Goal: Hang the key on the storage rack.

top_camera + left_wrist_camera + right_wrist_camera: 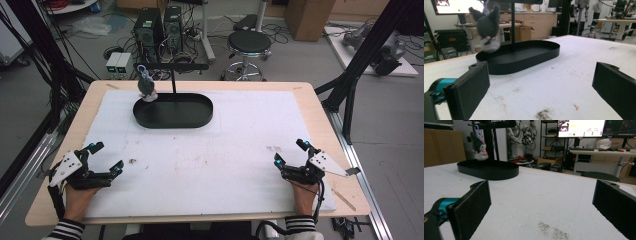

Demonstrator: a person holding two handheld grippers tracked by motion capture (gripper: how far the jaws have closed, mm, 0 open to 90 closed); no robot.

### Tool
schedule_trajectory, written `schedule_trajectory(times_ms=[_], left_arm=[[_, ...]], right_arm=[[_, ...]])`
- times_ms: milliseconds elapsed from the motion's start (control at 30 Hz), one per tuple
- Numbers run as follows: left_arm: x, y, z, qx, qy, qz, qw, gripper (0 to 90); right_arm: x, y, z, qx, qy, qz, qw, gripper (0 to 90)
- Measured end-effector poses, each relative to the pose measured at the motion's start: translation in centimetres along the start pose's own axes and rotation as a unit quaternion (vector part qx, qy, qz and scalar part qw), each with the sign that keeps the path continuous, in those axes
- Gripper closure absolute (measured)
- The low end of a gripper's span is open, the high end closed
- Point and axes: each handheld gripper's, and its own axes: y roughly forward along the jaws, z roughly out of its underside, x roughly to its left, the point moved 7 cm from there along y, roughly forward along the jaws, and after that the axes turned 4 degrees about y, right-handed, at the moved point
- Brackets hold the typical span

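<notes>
A black oval tray [197,116] with an upright post and crossbar [172,66] stands at the table's far middle-left. A small dark plush toy [146,87] hangs from the crossbar's left end over the tray; it looks blurred in the left gripper view [488,26] and shows a pink spot in the right gripper view [480,145]. My left gripper [106,157] rests open near the front left edge, far from the tray. My right gripper [290,152] rests open near the front right. Nothing is between either pair of jaws [541,90] [541,207].
A white sheet [225,145] with dirt marks covers most of the wooden table [70,130]. Beyond the far edge stand computer towers [157,27], a round stool [248,42] and cardboard boxes. Black frame struts rise at both sides.
</notes>
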Motion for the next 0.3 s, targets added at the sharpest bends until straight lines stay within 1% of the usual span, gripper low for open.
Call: schedule_trajectory(times_ms=[33, 100, 233, 300], left_arm=[[0.03, -0.19, -0.12, -0.011, -0.001, -0.005, 0.9999, 1.7], [0.16, -0.42, -0.16, -0.023, -0.008, -0.007, 0.9997, 1.7], [0.04, -0.46, -0.17, -0.025, 0.0, -0.009, 0.9997, 1.7], [0.13, -0.46, -0.15, -0.024, -0.005, -0.009, 0.9997, 1.7]], right_arm=[[0.0, 0.0, 0.0, 0.0, 0.0, 0.0, 1.0, 0.8], [0.05, 0.0, -0.01, 0.0, 0.0, -0.001, 1.0, 0.8], [0.01, 0.0, 0.0, 0.0, -0.001, -0.001, 1.0, 0.8], [0.02, 0.0, 0.0, 0.0, 0.0, 0.0, 1.0, 0.9]])
